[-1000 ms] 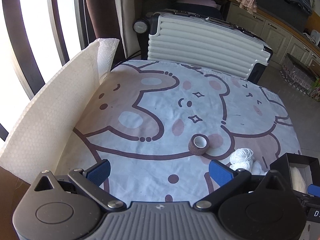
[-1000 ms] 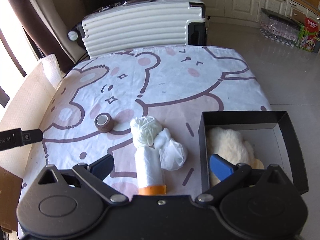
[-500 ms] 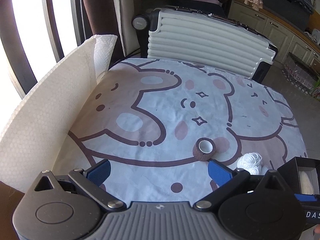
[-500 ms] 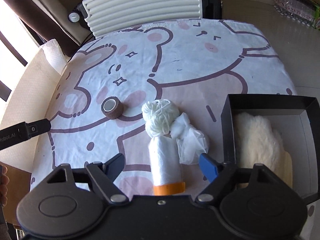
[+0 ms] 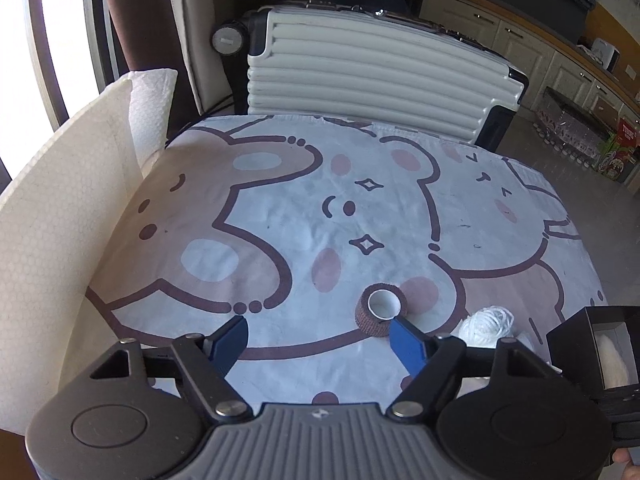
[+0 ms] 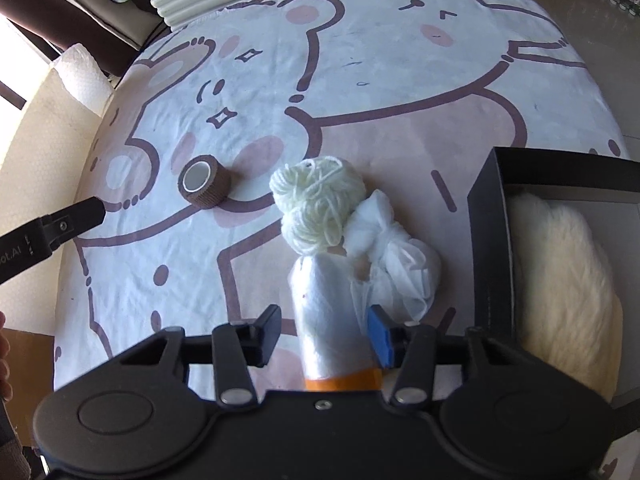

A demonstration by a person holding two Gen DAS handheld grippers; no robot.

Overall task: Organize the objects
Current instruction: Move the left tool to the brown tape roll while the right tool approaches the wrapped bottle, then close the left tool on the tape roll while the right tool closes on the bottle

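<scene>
A brown bandage roll (image 5: 381, 311) (image 6: 206, 181) lies on the bear-print cloth. My left gripper (image 5: 320, 340) is open and empty, its right finger just touching the roll's near side. A white yarn ball (image 6: 316, 204) (image 5: 488, 322), a crumpled white plastic bag (image 6: 396, 256) and a white plastic roll with an orange band (image 6: 332, 320) lie together. My right gripper (image 6: 326, 330) is open, its fingers on either side of the plastic roll, not clamped. A black box (image 6: 488, 264) (image 5: 568, 340) at the right holds a cream furry item (image 6: 560, 280).
A ribbed white suitcase (image 5: 376, 80) stands behind the table's far edge. White foam sheeting (image 5: 52, 220) rises along the left side. The left gripper's finger (image 6: 76, 216) shows at the left of the right wrist view. Kitchen cabinets and floor lie to the right.
Both grippers have moved forward and down. The left one has closed in on the bandage roll. The right one has narrowed its opening around the plastic roll.
</scene>
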